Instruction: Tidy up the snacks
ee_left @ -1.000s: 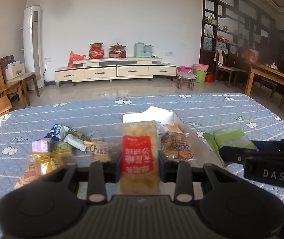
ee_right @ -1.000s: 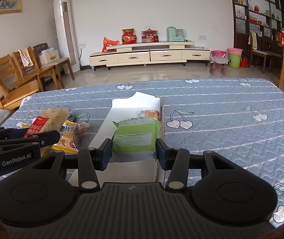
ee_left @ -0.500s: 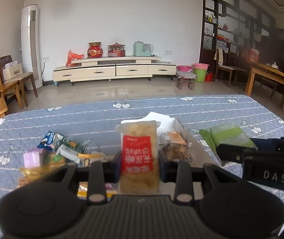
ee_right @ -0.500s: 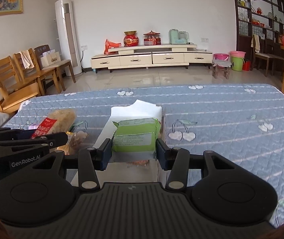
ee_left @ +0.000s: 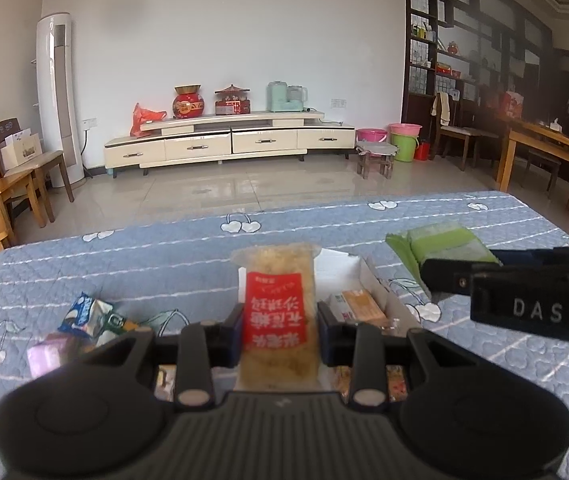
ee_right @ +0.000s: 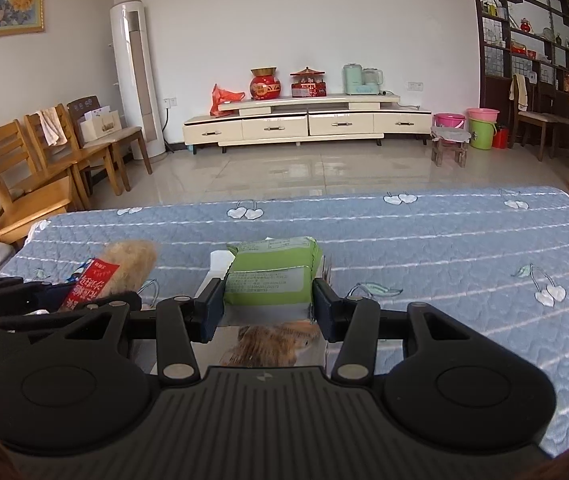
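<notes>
Red-labelled clear snack pack [ee_left: 277, 312] pinched upright in left gripper [ee_left: 279, 330], jaws tight on its sides, above white box [ee_left: 380, 292] | green packet [ee_right: 270, 276] clamped in right gripper [ee_right: 268, 310], jaws wider, over the box on blue quilt [ee_right: 444, 248]

hidden: your left gripper [ee_left: 278, 330] covers the near snacks [ee_left: 80, 324] | box [ee_left: 380, 296] floor behind red-label pack [ee_left: 276, 320] | blurred: purple pack [ee_left: 46, 354], unreadable
</notes>
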### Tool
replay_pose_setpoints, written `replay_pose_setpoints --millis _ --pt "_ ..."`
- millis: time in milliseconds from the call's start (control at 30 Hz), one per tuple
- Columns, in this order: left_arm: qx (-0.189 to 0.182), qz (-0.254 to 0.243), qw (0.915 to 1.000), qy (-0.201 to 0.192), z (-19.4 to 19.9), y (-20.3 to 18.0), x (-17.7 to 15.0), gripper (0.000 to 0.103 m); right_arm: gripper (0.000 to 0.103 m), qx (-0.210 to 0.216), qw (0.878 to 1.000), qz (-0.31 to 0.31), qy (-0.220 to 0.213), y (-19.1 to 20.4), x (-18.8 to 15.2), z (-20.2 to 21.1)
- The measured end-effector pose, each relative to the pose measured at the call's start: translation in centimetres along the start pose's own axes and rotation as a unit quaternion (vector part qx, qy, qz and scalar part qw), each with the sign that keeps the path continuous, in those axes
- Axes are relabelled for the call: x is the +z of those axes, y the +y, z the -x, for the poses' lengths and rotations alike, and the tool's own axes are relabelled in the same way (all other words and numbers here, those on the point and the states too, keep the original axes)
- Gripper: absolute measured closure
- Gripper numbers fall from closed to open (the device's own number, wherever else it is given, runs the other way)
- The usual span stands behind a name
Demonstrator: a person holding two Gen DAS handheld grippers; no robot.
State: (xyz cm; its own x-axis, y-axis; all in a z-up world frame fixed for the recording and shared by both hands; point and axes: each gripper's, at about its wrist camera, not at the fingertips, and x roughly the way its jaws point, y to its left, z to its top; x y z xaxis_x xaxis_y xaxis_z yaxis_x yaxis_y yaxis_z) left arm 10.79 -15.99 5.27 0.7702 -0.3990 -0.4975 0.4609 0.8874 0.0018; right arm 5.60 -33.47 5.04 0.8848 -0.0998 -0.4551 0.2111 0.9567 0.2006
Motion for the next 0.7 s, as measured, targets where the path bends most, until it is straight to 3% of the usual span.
replay_pose_setpoints --millis 467,700 --pt "-0.004 -0.005 0.9997 0.022 -5.9 0.1 1.7 0.069 0.044 0.011 0.999 -0.001 0.044 -1.5 2.6 -8.1" --pt "-0.026 -0.002 0.9987 0.044 -9.3 -0.5 1.9 0.069 0.044 0.007 0.998 0.006 0.066 -1.7 3.5 -11.9"
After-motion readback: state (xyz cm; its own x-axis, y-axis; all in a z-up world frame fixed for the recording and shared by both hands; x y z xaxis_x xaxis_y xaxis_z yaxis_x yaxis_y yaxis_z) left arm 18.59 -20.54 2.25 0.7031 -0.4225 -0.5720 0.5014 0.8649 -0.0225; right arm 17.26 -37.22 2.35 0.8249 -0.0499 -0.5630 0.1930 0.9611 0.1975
